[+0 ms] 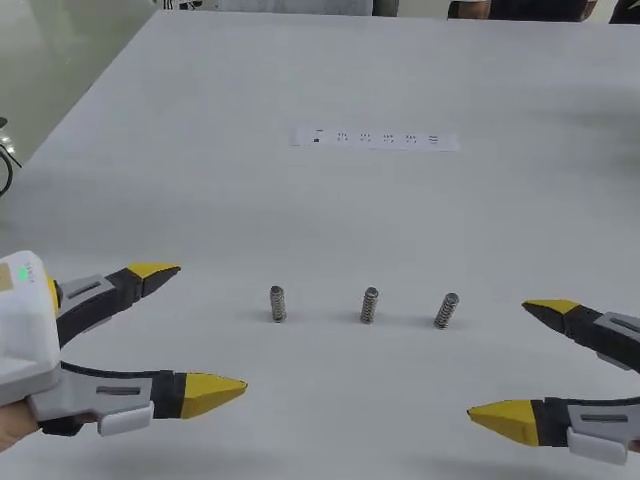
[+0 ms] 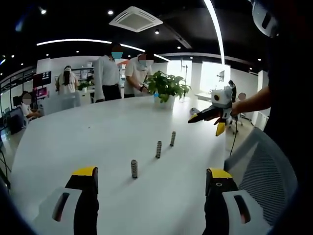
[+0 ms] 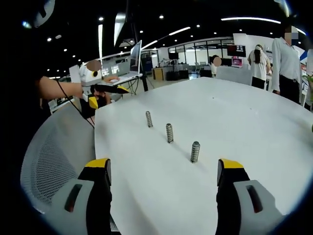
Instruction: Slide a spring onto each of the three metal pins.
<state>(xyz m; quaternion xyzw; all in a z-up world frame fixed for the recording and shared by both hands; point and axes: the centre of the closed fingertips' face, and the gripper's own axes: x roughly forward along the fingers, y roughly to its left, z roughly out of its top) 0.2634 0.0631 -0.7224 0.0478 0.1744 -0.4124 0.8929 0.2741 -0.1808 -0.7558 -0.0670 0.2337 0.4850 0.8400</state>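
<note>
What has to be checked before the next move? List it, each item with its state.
1. Left tongs open and empty: ok.
2. Right tongs open and empty: ok.
3. Three springs standing in a row on the table, left spring, middle spring, right spring: ok.
4. Both tongs apart from the springs: ok.
5. Right spring upright: cannot tell; it looks tilted in the head view.
6. A pin inside each spring: cannot tell; the coils hide it.
</note>
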